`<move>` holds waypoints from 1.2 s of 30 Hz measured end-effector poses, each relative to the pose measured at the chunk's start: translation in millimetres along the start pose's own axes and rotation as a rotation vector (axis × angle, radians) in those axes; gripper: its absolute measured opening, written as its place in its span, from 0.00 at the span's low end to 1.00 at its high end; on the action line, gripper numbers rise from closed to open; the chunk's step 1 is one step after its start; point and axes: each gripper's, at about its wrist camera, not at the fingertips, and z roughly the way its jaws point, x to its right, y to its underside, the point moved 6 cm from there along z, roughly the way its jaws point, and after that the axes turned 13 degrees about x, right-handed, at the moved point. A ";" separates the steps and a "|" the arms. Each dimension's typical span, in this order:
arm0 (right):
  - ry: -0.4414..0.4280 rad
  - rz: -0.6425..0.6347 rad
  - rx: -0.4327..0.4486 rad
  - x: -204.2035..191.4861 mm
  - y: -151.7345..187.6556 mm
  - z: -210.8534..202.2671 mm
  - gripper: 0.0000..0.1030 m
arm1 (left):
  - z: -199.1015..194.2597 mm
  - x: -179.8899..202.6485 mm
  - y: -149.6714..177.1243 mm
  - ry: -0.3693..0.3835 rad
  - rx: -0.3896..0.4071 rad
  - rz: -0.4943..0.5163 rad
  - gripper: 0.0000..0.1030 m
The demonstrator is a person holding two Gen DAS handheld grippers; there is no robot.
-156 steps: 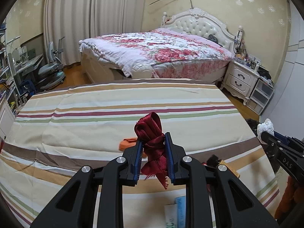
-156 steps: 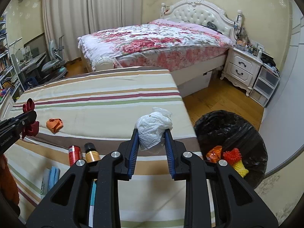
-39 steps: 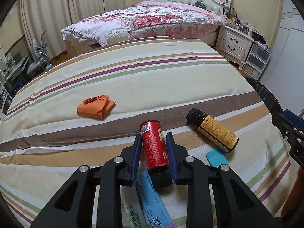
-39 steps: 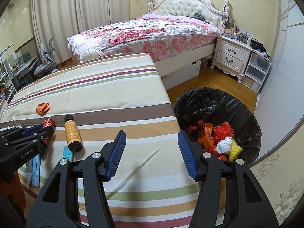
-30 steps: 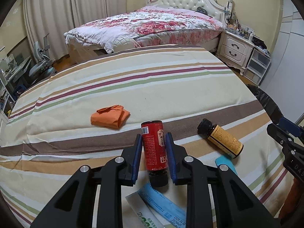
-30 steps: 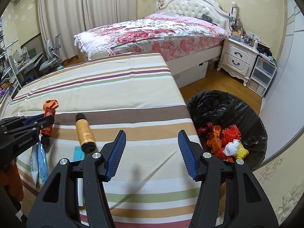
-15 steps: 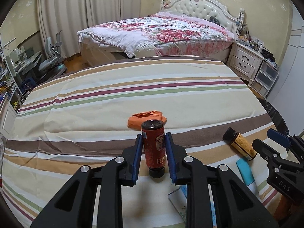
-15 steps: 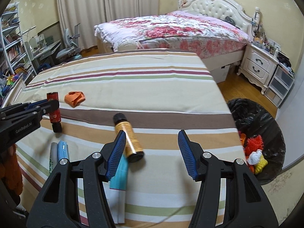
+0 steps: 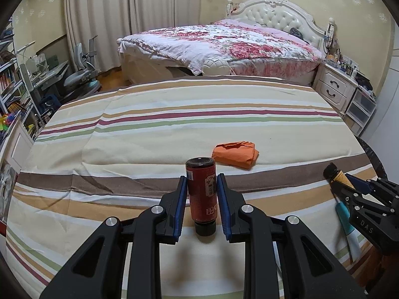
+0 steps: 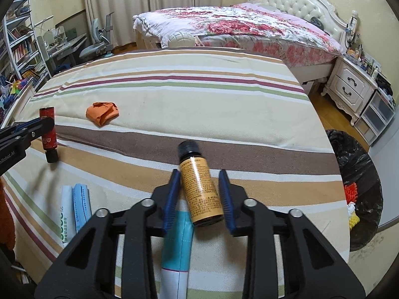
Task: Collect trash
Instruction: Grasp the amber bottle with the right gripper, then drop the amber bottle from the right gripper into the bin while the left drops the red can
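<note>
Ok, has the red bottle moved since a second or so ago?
Yes. The red bottle, clamped in the left gripper, was lying on the striped cover beside the orange paper; now it hangs cap-down, raised off the cover.

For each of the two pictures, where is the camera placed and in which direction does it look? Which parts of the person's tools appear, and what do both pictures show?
Left wrist: sits on the left gripper, looks forward and down over the striped cover; its pads clamp a red bottle. The right gripper shows at the right edge.
Right wrist: sits on the right gripper, its jaws closing around a yellow bottle; the left gripper shows at the left edge.
Shared: both bottles, the orange paper, the flowered bed.
</note>
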 end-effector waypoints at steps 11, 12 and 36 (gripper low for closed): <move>0.036 0.064 0.058 21.5 -6.7 -20.1 0.23 | -9.4 10.3 -5.2 0.038 0.039 -0.023 0.24; 0.042 0.071 0.066 26.2 -8.2 -23.6 0.23 | -11.2 13.2 -7.4 0.046 0.047 -0.023 0.24; 0.312 0.236 0.209 180.0 -12.4 -97.5 0.23 | -19.7 194.4 -55.4 0.331 0.161 0.120 0.24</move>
